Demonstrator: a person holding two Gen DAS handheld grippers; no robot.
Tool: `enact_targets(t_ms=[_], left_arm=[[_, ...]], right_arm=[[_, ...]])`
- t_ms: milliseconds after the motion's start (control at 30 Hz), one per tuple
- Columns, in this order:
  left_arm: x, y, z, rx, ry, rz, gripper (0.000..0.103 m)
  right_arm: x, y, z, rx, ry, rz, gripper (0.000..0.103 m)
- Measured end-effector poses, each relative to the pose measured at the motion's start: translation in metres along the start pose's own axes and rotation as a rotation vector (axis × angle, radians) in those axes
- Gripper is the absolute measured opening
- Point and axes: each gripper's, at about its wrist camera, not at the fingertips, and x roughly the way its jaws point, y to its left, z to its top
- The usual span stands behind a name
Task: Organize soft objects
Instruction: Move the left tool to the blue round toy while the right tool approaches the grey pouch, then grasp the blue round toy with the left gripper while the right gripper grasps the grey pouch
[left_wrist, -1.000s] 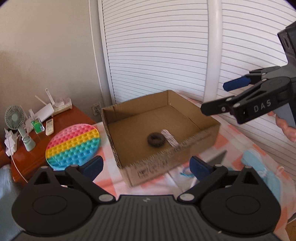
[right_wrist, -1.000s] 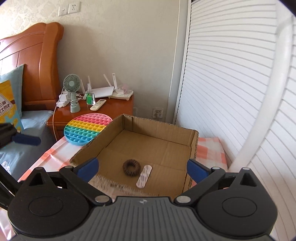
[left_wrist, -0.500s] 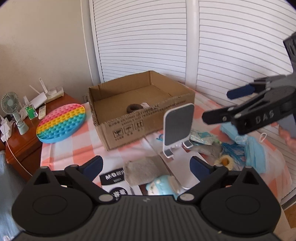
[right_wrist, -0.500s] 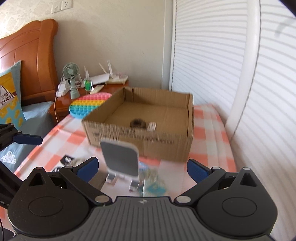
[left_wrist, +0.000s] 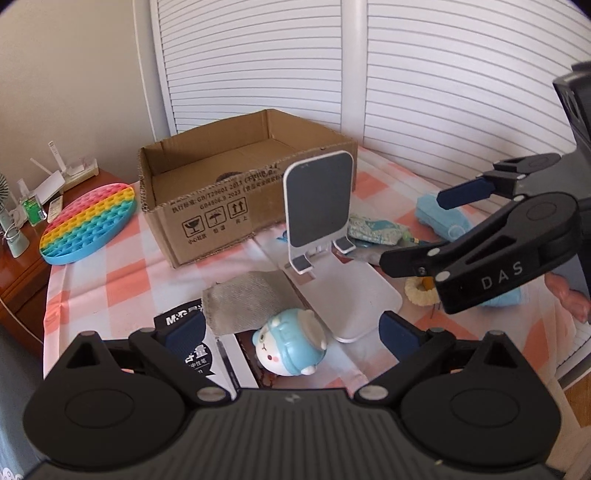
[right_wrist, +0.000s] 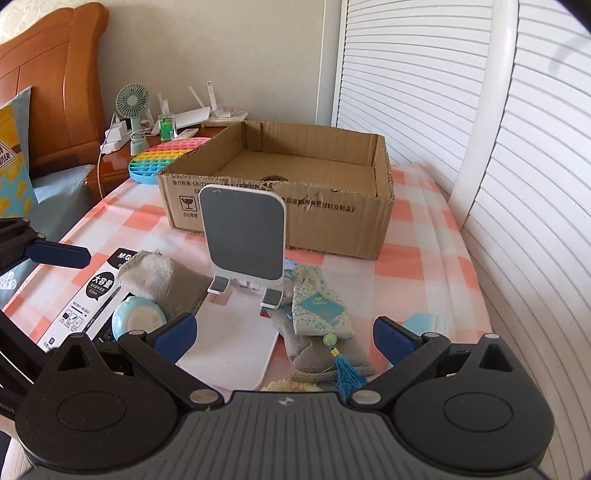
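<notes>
An open cardboard box (left_wrist: 207, 218) (right_wrist: 332, 221) stands at the back of the checked table; a dark ring barely shows inside it. In front lie soft things: a grey cloth pouch (left_wrist: 247, 299) (right_wrist: 162, 277), a blue plush toy (left_wrist: 290, 345) (right_wrist: 136, 319), a patterned sachet with a blue tassel (right_wrist: 319, 308), a blue face mask (left_wrist: 441, 218) (right_wrist: 424, 323) and a cream ring (left_wrist: 419, 291). My left gripper (left_wrist: 291, 332) is open and empty above the plush toy. My right gripper (right_wrist: 282, 332) (left_wrist: 417, 225) is open and empty above the sachet.
A white phone stand (left_wrist: 319, 221) (right_wrist: 243, 243) stands in the middle of the soft things. A rainbow pop-it disc (left_wrist: 88, 221) (right_wrist: 166, 158) lies left of the box. A black and white pen package (right_wrist: 88, 295) lies at front left. A nightstand (right_wrist: 122, 162) holds a fan and router.
Both grippers have pulled back from above the box toward the table's front. The phone stand, pouch, plush toy and sachet have come into view. Both grippers stay open.
</notes>
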Motion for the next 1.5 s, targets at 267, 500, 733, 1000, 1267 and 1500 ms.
enact_targets(t_ms=[267, 500, 733, 1000, 1267, 1500], left_arm=[[0.01, 0.0, -0.001, 0.039, 0.031, -0.024, 0.095], [0.02, -0.005, -0.004, 0.062, 0.064, -0.043, 0.068], [0.03, -0.006, -0.005, 0.077, 0.077, -0.012, 0.054], [0.028, -0.007, -0.007, 0.074, 0.084, -0.018, 0.046], [0.006, -0.004, -0.01, 0.057, 0.081, -0.045, 0.046], [-0.02, 0.009, -0.011, 0.031, 0.063, -0.034, 0.046]], right_arm=[[0.004, -0.003, -0.001, -0.014, 0.005, 0.036, 0.103], [0.006, -0.005, -0.002, -0.006, 0.005, 0.059, 0.103], [0.005, -0.008, -0.002, -0.001, -0.003, 0.08, 0.103], [0.003, -0.009, -0.003, -0.006, -0.004, 0.091, 0.103], [0.003, -0.001, -0.009, -0.078, 0.001, 0.109, 0.101], [0.005, 0.022, -0.01, -0.171, 0.011, 0.164, 0.084]])
